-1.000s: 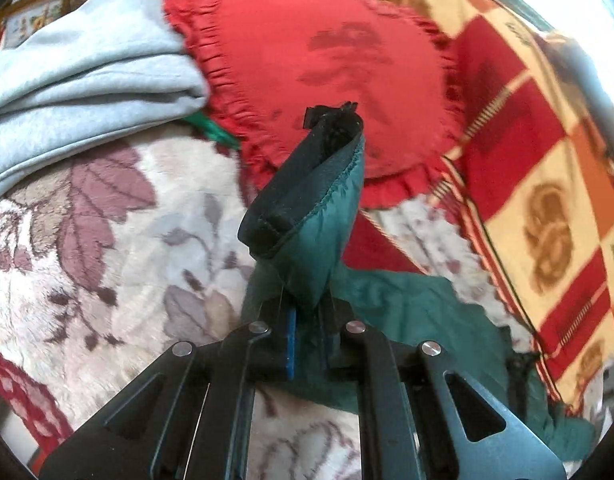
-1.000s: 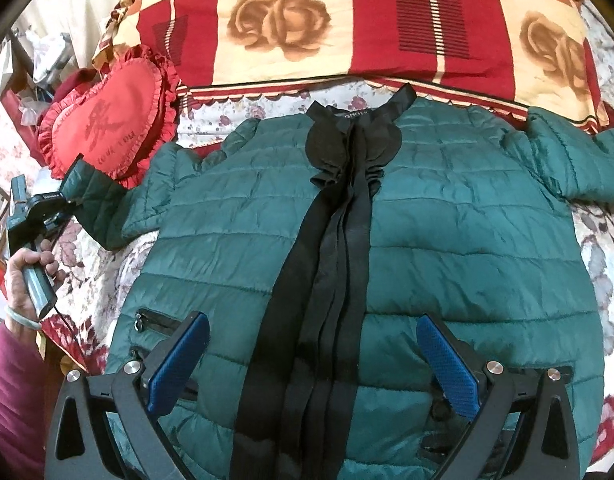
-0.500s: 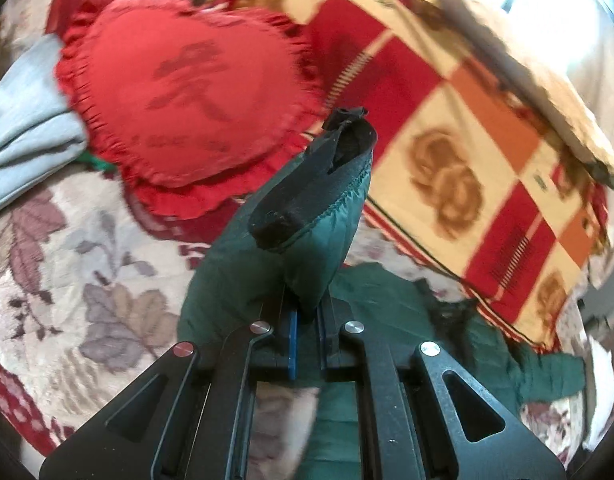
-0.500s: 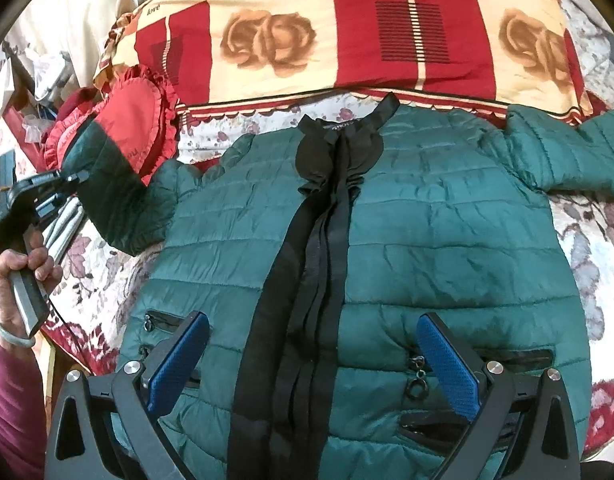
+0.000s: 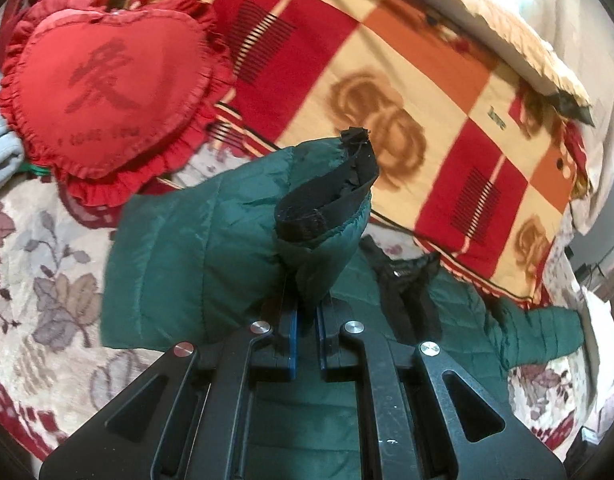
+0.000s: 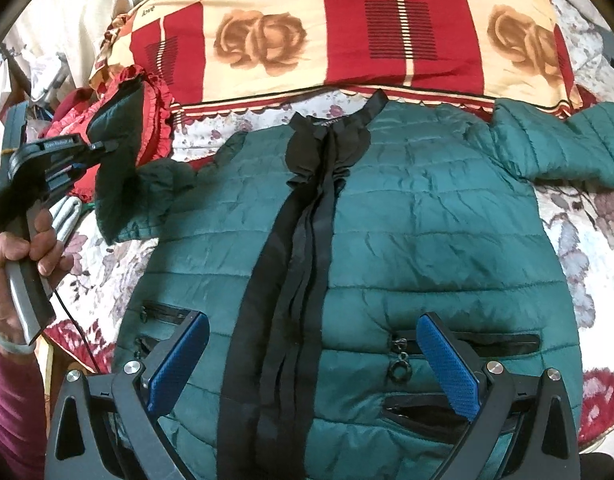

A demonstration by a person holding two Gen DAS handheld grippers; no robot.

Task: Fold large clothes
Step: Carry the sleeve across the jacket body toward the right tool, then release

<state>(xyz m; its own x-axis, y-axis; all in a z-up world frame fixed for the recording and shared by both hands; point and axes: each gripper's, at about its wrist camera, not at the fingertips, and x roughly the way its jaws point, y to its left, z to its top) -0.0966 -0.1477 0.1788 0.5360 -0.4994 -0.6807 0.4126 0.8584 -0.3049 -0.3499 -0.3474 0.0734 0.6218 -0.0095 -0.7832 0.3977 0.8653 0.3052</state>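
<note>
The jacket [image 6: 407,240] runs off the bottom of the right wrist view, so its hem is hidden, and its far sleeve [image 6: 567,148] is cut by the right edge. The lifted sleeve [image 6: 119,160] covers most of the heart pillow [image 6: 159,92] there. In the left wrist view the left tool [image 5: 306,320] hides the fabric pinched between its pads, and the small lettering under the pillow's big character is too blurred to read.

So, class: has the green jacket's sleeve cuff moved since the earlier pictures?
Yes. In the right wrist view the sleeve cuff, pinched in the left claw, has lifted up and inward, now overlapping the red heart cushion.
</note>
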